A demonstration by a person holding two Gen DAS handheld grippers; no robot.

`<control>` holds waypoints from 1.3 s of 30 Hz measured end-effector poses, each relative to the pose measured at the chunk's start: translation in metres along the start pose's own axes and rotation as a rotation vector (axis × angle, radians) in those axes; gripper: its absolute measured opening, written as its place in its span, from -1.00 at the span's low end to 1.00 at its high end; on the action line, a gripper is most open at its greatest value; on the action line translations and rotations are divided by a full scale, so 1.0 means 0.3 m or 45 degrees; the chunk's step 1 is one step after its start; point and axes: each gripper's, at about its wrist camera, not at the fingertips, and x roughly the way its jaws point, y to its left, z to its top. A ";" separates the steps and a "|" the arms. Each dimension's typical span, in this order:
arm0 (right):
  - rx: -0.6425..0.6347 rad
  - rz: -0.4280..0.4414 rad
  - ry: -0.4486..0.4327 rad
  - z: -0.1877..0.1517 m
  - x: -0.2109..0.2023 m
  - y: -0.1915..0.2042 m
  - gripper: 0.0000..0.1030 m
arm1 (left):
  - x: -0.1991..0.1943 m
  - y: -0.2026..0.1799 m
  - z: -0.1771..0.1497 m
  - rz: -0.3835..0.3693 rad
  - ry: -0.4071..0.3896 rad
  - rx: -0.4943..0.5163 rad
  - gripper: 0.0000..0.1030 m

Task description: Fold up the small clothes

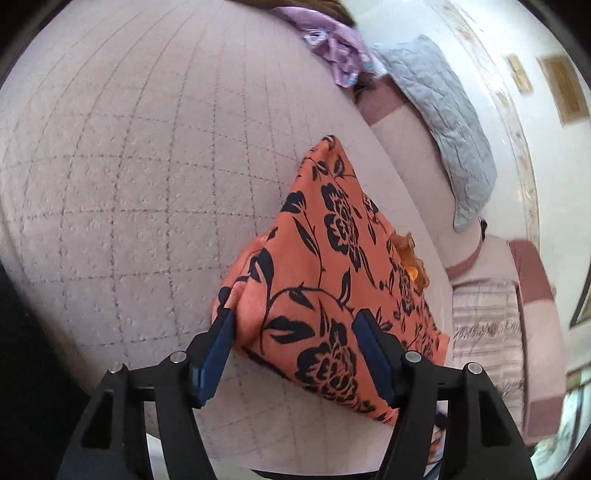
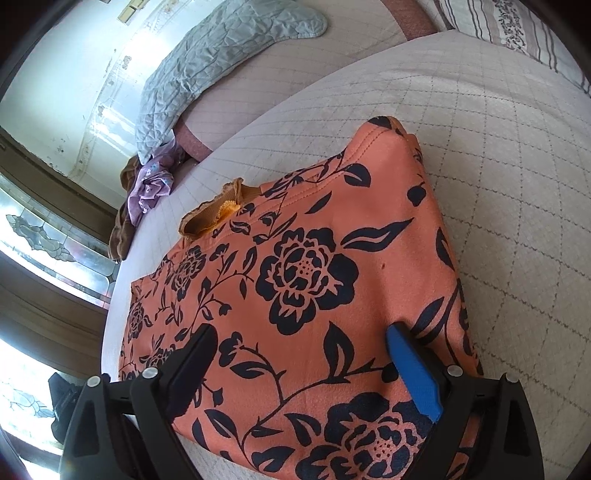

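Observation:
An orange garment with black flowers (image 1: 328, 266) lies folded on a quilted pale bed cover (image 1: 140, 177). My left gripper (image 1: 295, 317) is open, its blue pads on either side of the garment's near corner, just above the cloth. In the right wrist view the same garment (image 2: 306, 280) fills the middle, its frilled orange collar (image 2: 221, 210) at the left edge. My right gripper (image 2: 303, 332) is open and hovers over the garment's near end, with nothing between the pads.
A lilac garment (image 1: 340, 55) and a brown one (image 2: 123, 225) lie bunched at the bed's far edge. A grey quilted pillow (image 1: 450, 129) rests by the wall, also in the right wrist view (image 2: 207, 62). A striped pillow (image 2: 517, 29) lies beyond.

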 end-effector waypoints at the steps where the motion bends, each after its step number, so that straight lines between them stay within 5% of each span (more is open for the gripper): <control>1: -0.002 0.000 0.001 0.001 0.000 0.000 0.83 | -0.002 -0.001 0.005 -0.008 -0.002 -0.034 0.30; 7: 0.000 0.006 -0.003 -0.001 -0.002 -0.002 0.83 | -0.126 0.036 -0.011 -0.024 -0.074 -0.126 0.30; 13: -0.021 -0.014 0.009 0.003 0.006 0.008 0.86 | -0.012 0.047 -0.048 -0.002 0.001 -0.160 0.30; 17: -0.013 -0.003 0.014 0.005 0.003 0.004 0.85 | 0.009 0.041 -0.027 0.027 -0.036 -0.164 0.25; 18: -0.013 0.001 0.014 0.005 0.002 0.003 0.85 | 0.002 0.031 -0.012 0.025 -0.063 -0.152 0.10; 20: -0.018 -0.003 0.014 0.004 0.003 0.005 0.85 | 0.002 0.002 0.014 0.068 -0.079 -0.070 -0.78; 26: -0.034 -0.016 0.018 0.004 0.008 0.011 0.86 | -0.025 -0.090 -0.021 0.211 -0.169 0.167 -0.84; 28: -0.039 -0.008 0.014 0.001 0.007 0.009 0.86 | 0.042 -0.017 -0.029 0.287 -0.085 0.135 -0.82; 30: -0.051 -0.011 0.014 0.001 0.010 0.010 0.86 | 0.058 0.041 -0.023 0.232 -0.057 0.062 -0.77; 39: -0.089 -0.025 0.017 0.002 0.021 0.015 0.86 | 0.058 0.037 0.026 0.181 0.023 0.148 -0.76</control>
